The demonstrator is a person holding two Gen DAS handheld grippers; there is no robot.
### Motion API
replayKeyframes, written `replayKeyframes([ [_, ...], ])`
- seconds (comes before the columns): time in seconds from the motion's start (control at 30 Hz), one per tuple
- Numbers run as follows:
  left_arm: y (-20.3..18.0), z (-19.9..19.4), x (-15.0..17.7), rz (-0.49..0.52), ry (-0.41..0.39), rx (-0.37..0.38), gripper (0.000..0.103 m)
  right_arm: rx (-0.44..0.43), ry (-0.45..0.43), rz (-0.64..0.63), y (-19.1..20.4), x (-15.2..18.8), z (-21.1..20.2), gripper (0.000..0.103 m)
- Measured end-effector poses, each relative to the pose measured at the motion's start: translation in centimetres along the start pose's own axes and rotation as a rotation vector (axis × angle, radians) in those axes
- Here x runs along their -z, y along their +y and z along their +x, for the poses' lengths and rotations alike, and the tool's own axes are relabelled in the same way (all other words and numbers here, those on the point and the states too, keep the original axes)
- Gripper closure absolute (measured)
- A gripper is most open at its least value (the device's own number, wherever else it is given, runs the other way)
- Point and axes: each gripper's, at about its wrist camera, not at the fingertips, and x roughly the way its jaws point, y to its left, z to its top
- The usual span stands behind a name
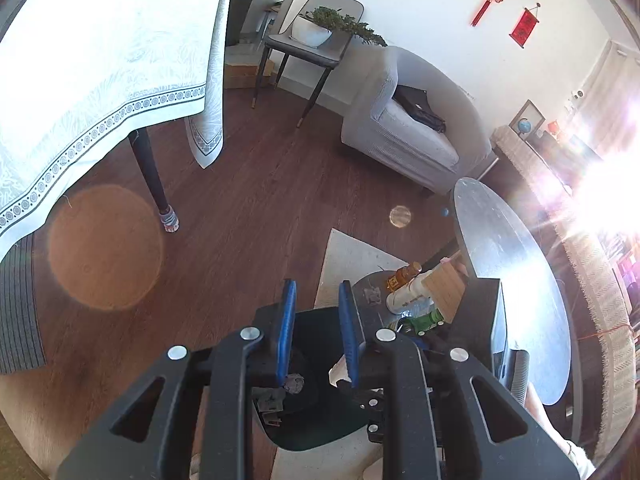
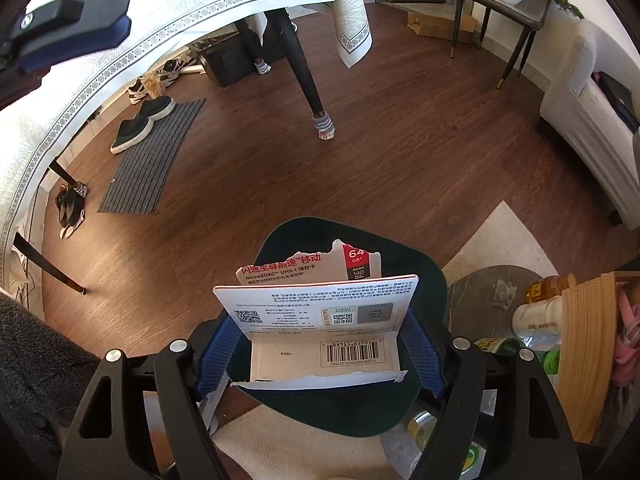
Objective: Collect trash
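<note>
The right tongs (image 2: 320, 344) clamp a torn white microSD card package (image 2: 320, 320) directly above the open dark green trash bin (image 2: 424, 276), which stands on the brown wood floor (image 2: 380, 168). Just right of the bin, a low round grey stone bench (image 2: 476, 296) carries bottles (image 2: 536, 316) and a pale wooden box (image 2: 588, 344). Far left lies a grey striped mat (image 2: 152, 160) with shoes on it. The left tongs (image 1: 318, 328) hang parted over the bin.
</note>
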Motion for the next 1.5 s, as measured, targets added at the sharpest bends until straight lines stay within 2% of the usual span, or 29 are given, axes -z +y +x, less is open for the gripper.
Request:
replayKeyframes([
  [0.2, -1.3, -0.3, -0.1, 0.011, -0.014, 0.019, 0.08, 0.033, 0.095, -0.048, 0.3, 1.7, 1.6, 0.022],
  [0.43, -3.4, -0.3, -0.3, 0.049, -0.03, 0.019, 0.08, 0.031, 0.116, -0.068, 0.2, 3.2, 1.2, 0.021],
  [0.5, -4.1, -0.4, -0.4, 0.061, -0.037, 0.019, 0.08, 0.02, 0.087, -0.074, 0.0, 3.4, 0.3, 0.021],
  [0.63, -5.3, -0.6, -0.5, 0.099, -0.055, 0.002, 0.08, 0.005, 0.013, -0.079, 0.2, 3.5, -2.1, 0.031],
  [0.93, -8.1, -2.5, -0.8, 0.211, -0.141, -0.062, 0.076, -0.051, -0.176, -0.064, 0.0, 3.2, -8.5, 0.031],
  [1.07, -9.0, -2.5, -0.6, 0.229, -0.139, -0.058, 0.074, -0.035, -0.271, -0.045, -0.5, 3.4, -11.9, 0.036],
  [1.17, -9.9, -2.4, -0.2, 0.249, -0.137, -0.054, 0.072, 0.012, -0.344, -0.012, -1.4, 4.1, -14.9, 0.036],
  [1.27, -11.0, -2.3, 0.2, 0.271, -0.141, -0.047, 0.063, 0.077, -0.395, 0.051, -3.3, 5.3, -17.5, 0.036],
  [1.33, -11.7, -2.1, 0.6, 0.283, -0.137, -0.05, 0.051, 0.105, -0.416, 0.099, -4.7, 6.3, -18.9, 0.036],
  [1.4, -12.6, -1.8, 1.1, 0.296, -0.139, -0.054, 0.043, 0.13, -0.435, 0.143, -6.1, 7.5, -20.1, 0.035],
  [1.5, -13.8, -1.3, 2.0, 0.322, -0.131, -0.062, 0.037, 0.179, -0.453, 0.199, -8.0, 9.6, -21.6, 0.028],
])
